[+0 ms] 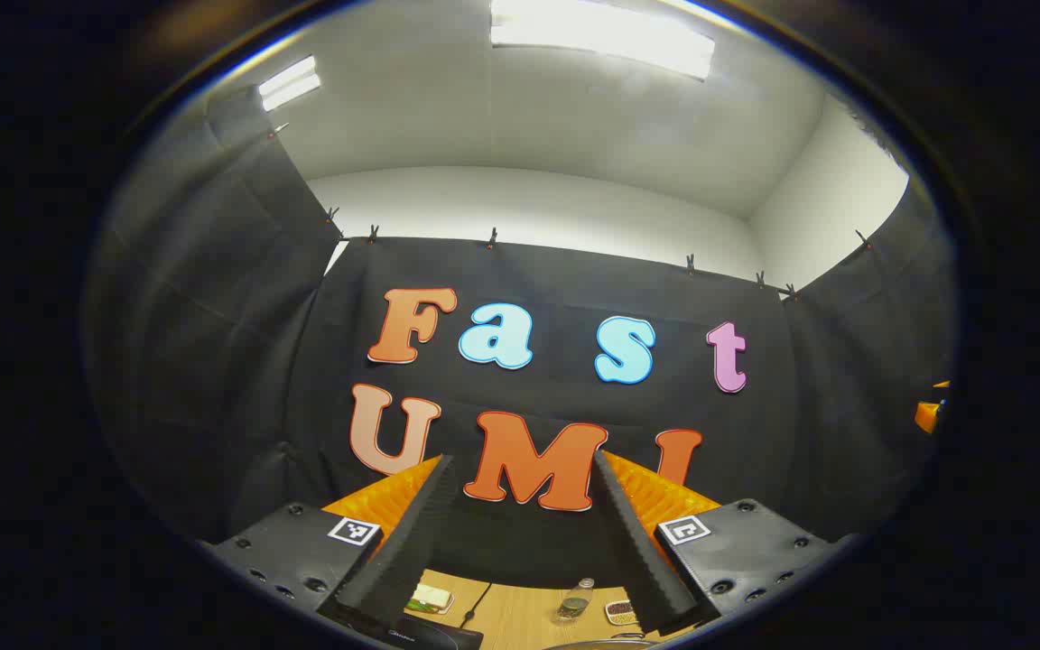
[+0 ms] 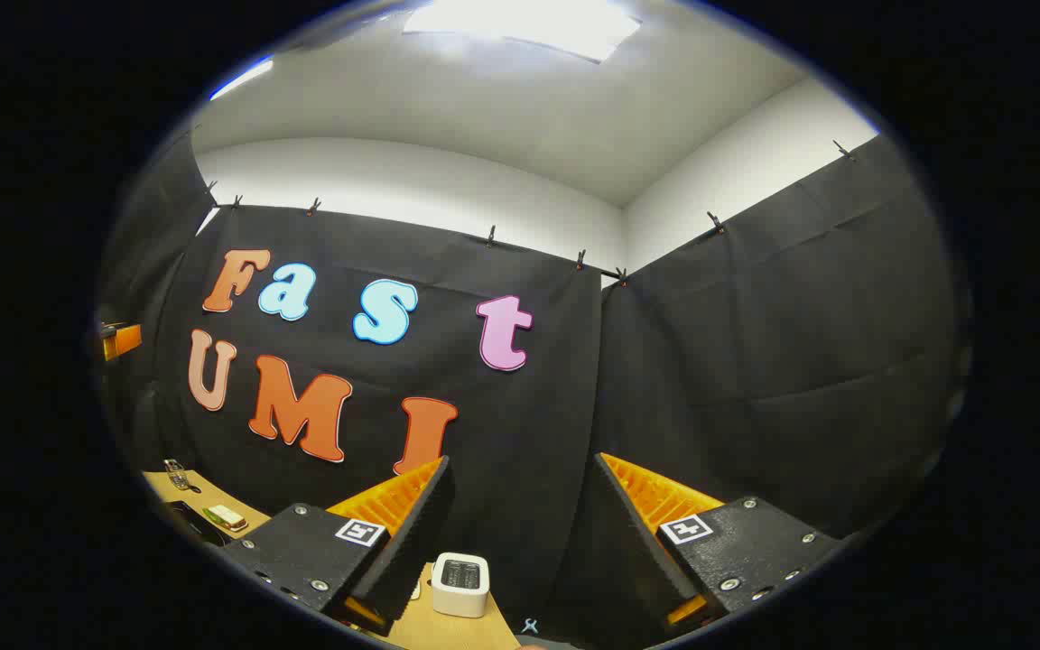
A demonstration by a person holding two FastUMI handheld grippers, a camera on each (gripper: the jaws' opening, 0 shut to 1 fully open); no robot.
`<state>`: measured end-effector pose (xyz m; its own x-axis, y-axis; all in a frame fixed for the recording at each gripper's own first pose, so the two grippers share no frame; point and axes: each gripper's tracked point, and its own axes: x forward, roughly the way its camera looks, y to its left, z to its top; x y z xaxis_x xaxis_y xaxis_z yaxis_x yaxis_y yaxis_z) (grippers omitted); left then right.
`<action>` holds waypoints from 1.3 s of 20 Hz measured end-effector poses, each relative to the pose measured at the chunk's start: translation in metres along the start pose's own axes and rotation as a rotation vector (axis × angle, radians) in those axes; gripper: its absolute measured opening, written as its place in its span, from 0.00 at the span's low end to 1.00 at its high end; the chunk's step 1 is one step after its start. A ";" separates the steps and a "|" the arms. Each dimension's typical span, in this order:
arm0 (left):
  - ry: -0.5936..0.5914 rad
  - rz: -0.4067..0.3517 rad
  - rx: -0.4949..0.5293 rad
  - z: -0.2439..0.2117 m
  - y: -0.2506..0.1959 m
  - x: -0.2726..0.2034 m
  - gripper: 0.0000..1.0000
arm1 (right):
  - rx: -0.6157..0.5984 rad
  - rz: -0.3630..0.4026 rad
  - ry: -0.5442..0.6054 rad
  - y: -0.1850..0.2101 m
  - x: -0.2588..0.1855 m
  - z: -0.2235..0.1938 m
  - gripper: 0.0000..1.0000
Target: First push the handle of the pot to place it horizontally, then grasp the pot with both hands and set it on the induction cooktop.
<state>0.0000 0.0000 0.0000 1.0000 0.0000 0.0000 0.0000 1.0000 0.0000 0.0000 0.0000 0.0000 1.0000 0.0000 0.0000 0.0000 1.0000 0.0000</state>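
Both grippers are raised and point at the booth's back wall, high above the table. My left gripper (image 1: 522,460) is open with nothing between its fingers. A dark flat slab (image 1: 430,636), perhaps the induction cooktop, peeks in below its left finger. A thin grey curved rim (image 1: 592,643) lies at the very bottom edge; I cannot tell whether it is the pot. My right gripper (image 2: 522,460) is open too, and holds nothing. In the right gripper view a dark flat slab (image 2: 188,522) lies on the wooden table (image 2: 163,487) at the lower left.
On the table in the left gripper view are a small clear bottle (image 1: 574,600), a small plate with food (image 1: 430,598), a little bowl (image 1: 620,612) and a thin cable (image 1: 477,603). A white box (image 2: 459,584) sits between my right gripper's fingers, far below them.
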 end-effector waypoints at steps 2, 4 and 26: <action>0.000 -0.011 0.018 -0.003 0.000 0.007 0.98 | 0.002 -0.010 -0.003 0.002 -0.001 0.002 0.95; 0.003 -0.033 0.026 -0.006 -0.003 0.010 0.96 | 0.000 -0.018 0.004 0.005 -0.003 0.000 0.95; 0.097 -0.124 -0.026 -0.051 -0.003 0.032 0.96 | -0.059 -0.071 0.023 -0.001 -0.018 -0.013 0.95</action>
<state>0.0319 -0.0027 -0.0508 0.9876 -0.1251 -0.0945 0.1226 0.9920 -0.0316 -0.0181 -0.0012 -0.0126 0.9972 -0.0717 -0.0207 0.0704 0.9958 -0.0594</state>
